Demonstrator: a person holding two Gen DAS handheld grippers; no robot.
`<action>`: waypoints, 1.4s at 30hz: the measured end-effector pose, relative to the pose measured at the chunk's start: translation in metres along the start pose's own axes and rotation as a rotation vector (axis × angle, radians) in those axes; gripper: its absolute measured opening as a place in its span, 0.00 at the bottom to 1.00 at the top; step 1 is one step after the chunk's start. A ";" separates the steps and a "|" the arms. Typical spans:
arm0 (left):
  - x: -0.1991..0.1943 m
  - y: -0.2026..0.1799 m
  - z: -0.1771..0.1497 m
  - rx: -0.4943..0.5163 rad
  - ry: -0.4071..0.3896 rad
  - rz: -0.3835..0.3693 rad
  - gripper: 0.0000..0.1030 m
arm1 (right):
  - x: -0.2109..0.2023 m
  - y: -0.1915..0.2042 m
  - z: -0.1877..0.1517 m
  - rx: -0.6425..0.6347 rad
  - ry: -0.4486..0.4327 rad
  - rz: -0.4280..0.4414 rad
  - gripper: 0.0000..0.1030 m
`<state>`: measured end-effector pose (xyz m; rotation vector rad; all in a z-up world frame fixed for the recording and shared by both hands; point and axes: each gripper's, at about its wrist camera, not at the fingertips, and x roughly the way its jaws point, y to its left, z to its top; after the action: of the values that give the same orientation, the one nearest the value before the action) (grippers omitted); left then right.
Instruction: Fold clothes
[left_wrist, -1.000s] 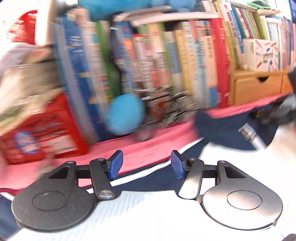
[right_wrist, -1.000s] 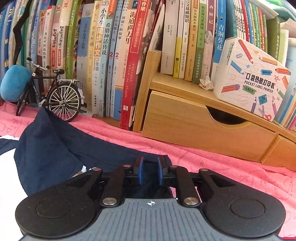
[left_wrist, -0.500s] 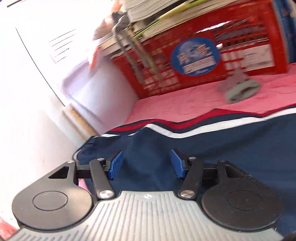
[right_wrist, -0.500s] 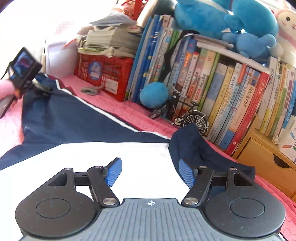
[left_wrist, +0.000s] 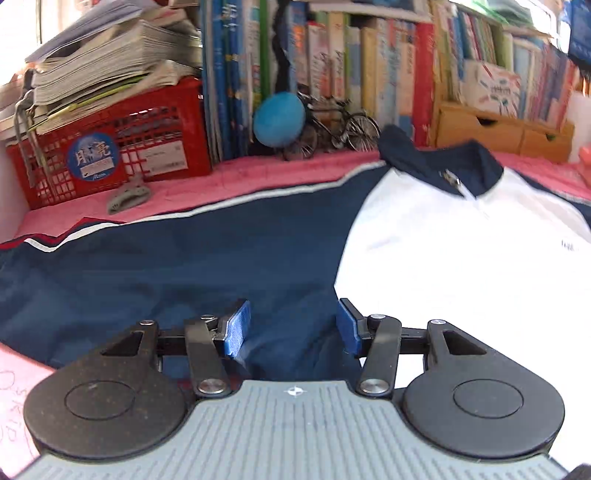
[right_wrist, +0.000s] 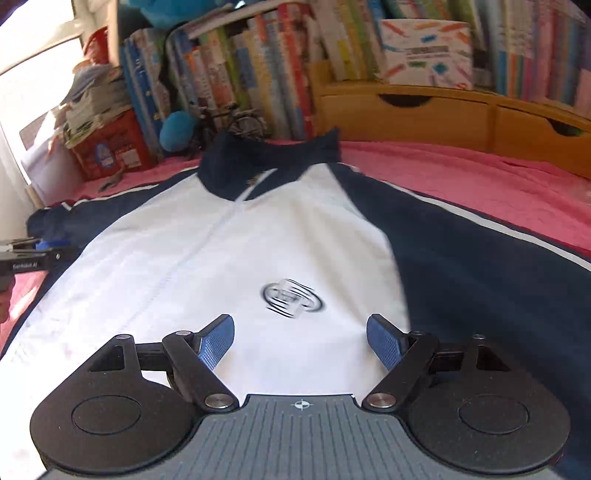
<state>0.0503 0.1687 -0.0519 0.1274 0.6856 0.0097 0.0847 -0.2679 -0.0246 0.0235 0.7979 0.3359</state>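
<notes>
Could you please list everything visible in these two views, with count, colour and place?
jacket: one, white body, navy sleeves and collar, spread flat on the cloth
cloth: one, pink, covering the surface under the jacket
crate: one, red, back left, papers stacked on top
books: many, mixed colours, upright along the back
ball: one, blue, in front of the books
toy bicycle: one, black, right of the ball
drawer unit: one, wooden, back right
printer box: one, white with coloured pencils, on the drawer unit
left gripper: black, blue pads, open, over the navy sleeve
right gripper: black, blue pads, open, jaws just widened, nothing between them, over the white front
</notes>
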 end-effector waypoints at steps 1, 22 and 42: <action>0.000 -0.004 -0.003 0.018 -0.026 0.026 0.55 | -0.012 -0.020 -0.008 0.020 -0.008 -0.075 0.78; -0.052 -0.010 0.006 -0.073 0.041 0.103 0.75 | -0.146 -0.183 -0.100 0.283 -0.056 -0.700 0.91; -0.205 -0.112 -0.095 -0.217 0.084 -0.037 0.83 | -0.212 0.044 -0.182 0.258 -0.153 -0.452 0.98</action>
<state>-0.1719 0.0577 -0.0093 -0.0942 0.7661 0.0537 -0.1935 -0.3101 0.0017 0.1072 0.6684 -0.1955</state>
